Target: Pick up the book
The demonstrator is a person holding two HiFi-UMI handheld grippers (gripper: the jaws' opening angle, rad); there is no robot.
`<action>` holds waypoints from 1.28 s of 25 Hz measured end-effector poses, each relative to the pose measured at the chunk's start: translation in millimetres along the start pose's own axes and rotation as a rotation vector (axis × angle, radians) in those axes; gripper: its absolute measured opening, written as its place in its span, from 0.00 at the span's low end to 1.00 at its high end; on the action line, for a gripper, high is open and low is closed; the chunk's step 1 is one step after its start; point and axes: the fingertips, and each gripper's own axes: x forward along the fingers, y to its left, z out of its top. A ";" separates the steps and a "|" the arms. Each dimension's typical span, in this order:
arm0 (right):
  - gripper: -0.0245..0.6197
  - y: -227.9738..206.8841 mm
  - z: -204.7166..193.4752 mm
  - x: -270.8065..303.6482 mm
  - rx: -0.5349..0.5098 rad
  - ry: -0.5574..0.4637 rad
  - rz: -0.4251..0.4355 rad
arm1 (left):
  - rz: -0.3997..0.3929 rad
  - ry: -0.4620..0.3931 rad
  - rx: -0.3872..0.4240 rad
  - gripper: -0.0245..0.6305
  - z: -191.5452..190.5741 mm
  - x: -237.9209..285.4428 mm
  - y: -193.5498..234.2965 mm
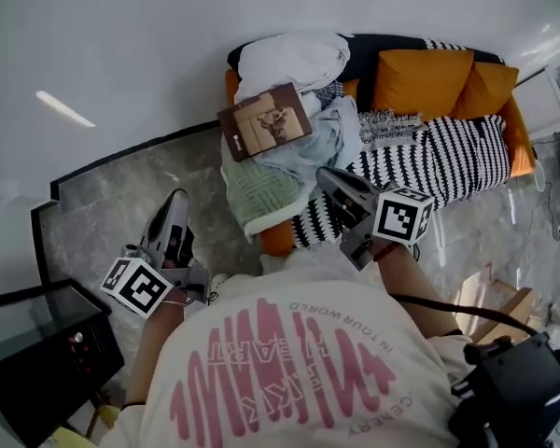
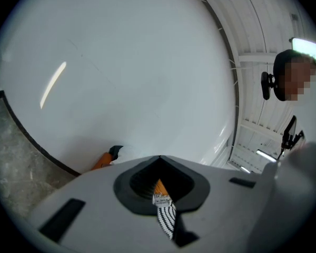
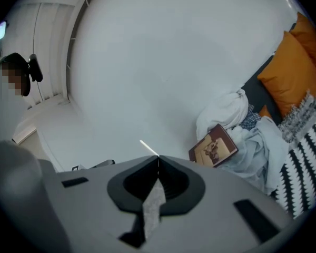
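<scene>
One book [image 1: 264, 120] near seemingly two orange cushions [image 1: 422, 80].

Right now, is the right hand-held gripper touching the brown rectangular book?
Apart: the head view shows pale cloth between the right hand-held gripper and the brown book.

bright, even light in all my views. white wall [image 1: 336, 3] glossy, long lamp streak [image 1: 65, 108] shining on it. ceiling lamp [image 2: 308, 45] glows hard in left gripper view. shadows soft, faint. both gripper views bend round at edges, corners black. stuff close to lens looks blurry. head view sharp, i read it fine.
</scene>
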 end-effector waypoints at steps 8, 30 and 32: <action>0.05 -22.8 23.9 19.3 0.012 0.046 0.081 | 0.128 -0.064 0.021 0.05 -0.6 -9.0 -10.1; 0.05 -61.9 52.9 63.2 0.048 0.050 0.088 | 0.219 -0.088 0.079 0.05 19.1 0.2 4.9; 0.05 -68.8 53.4 70.1 0.049 0.057 0.073 | 0.220 -0.086 0.086 0.05 27.3 4.4 10.9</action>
